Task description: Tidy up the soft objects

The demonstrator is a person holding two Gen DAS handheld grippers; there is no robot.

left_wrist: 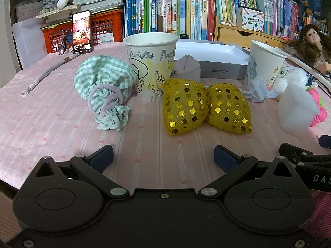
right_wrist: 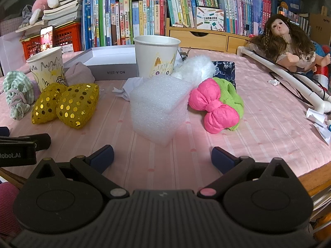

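On the pink striped tablecloth lie two gold sequined cushions [left_wrist: 186, 105] [right_wrist: 77, 104], a green checked cloth bundle [left_wrist: 103, 82] [right_wrist: 17, 93], a white foam block [right_wrist: 157, 107] [left_wrist: 295, 111], a pink knotted bundle [right_wrist: 215, 107] on a green knit cloth [right_wrist: 229, 95], and a white fluffy toy [right_wrist: 196, 67]. Two scribbled paper cups [left_wrist: 152, 66] [right_wrist: 156, 55] stand behind them. My left gripper [left_wrist: 163, 157] is open, short of the cushions. My right gripper [right_wrist: 162, 157] is open in front of the foam block. Neither holds anything.
A grey box [left_wrist: 217, 62] and a grey sock [left_wrist: 187, 66] sit behind the cups. A doll [right_wrist: 289, 43] and a white pipe [right_wrist: 289, 78] lie at the right. Books [left_wrist: 186, 10], red crates [left_wrist: 103, 29] and a phone [left_wrist: 81, 32] line the back. The table edge [right_wrist: 314, 177] is near right.
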